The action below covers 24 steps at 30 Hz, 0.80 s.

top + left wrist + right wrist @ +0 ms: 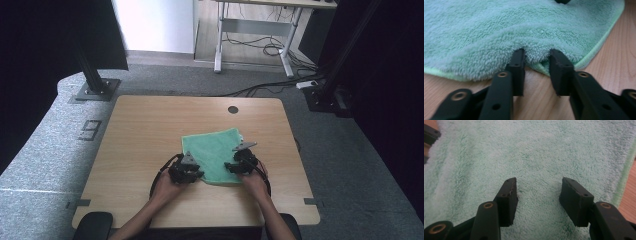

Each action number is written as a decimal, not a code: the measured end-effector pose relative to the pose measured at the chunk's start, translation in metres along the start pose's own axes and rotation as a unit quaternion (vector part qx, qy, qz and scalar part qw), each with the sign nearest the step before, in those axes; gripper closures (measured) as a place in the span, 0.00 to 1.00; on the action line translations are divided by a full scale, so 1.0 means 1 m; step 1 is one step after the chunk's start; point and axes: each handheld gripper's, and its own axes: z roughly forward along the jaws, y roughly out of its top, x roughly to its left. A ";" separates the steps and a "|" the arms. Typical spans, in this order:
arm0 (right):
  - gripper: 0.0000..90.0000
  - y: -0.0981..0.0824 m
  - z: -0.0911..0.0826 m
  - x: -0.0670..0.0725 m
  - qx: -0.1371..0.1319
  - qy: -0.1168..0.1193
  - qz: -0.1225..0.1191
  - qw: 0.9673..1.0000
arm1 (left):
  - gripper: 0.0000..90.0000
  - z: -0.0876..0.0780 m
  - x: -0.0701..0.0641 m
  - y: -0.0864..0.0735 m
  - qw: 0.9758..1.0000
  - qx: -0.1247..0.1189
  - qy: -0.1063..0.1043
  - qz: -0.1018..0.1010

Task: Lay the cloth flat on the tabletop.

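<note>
Where you look down from above, one green towel [215, 154] lies on one wooden table [145, 130], your two grippers, left [192, 167] and right [234, 159], at its near edge; grey floor, a desk [260, 30] behind; left gripper view: jaws pinch the towel's [524, 30] edge; right gripper view: jaws stand apart over towel [536, 152].

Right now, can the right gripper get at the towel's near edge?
Probably yes. The right gripper hangs open right over the towel, with no obstacle between its jaws and the cloth. The left gripper pinches a fold at the other corner, well aside.
</note>
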 end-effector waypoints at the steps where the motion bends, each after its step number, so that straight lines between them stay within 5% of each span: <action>1: 0.52 0.000 -0.001 0.000 0.001 0.000 0.000 1.000 | 0.79 0.000 0.001 0.000 1.000 0.000 0.000 0.000; 6: 0.52 -0.001 -0.002 0.002 0.005 0.000 -0.002 1.000 | 0.96 -0.004 0.011 -0.004 1.000 -0.005 -0.006 -0.015; 12: 0.52 -0.001 -0.003 0.003 0.007 0.000 -0.001 1.000 | 0.99 -0.020 0.024 -0.008 0.999 0.006 0.038 -0.025; 17: 0.50 -0.002 -0.003 0.003 0.006 0.000 -0.001 1.000 | 0.97 -0.033 0.035 -0.016 0.998 0.012 0.029 -0.063; 20: 0.50 -0.002 -0.003 0.004 0.006 0.000 -0.001 1.000 | 0.87 -0.039 0.034 -0.018 0.996 0.046 0.058 -0.047; 24: 0.49 -0.002 -0.003 0.004 0.005 0.002 -0.002 1.000 | 0.58 -0.059 0.042 -0.017 0.996 -0.008 0.049 -0.068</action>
